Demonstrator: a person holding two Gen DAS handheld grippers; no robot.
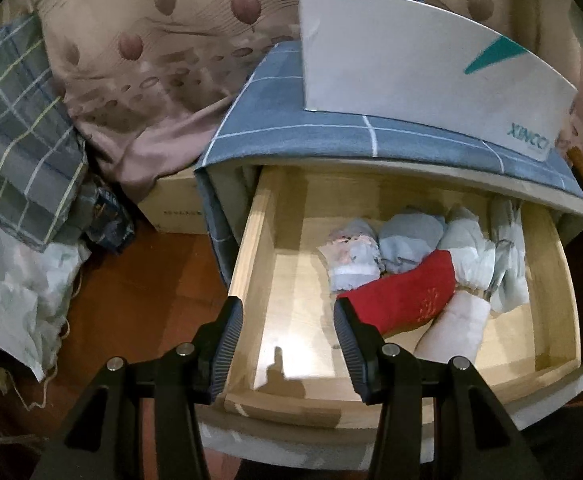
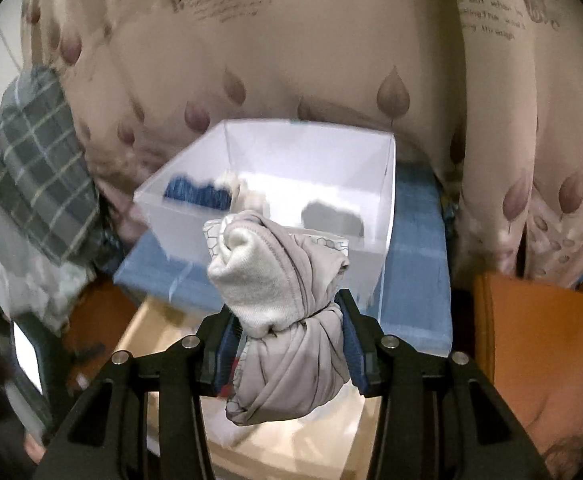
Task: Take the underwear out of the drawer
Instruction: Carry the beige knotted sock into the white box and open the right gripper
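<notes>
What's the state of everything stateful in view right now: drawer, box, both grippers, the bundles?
Drawer: pulled open, rolled bundles inside.
Red bundle: lying in the drawer, untouched.
Left gripper: open, empty, above the drawer's front.
Right gripper: shut on the grey-and-white rolled bundle, lifted clear of the drawer.
White box: open-topped, on the checked cloth, a few items inside.

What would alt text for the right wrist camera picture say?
The right gripper is clamped on a rolled grey and white underwear bundle, held in front of an open white box that sits on a blue checked cloth. A leaf-print curtain hangs behind.
</notes>
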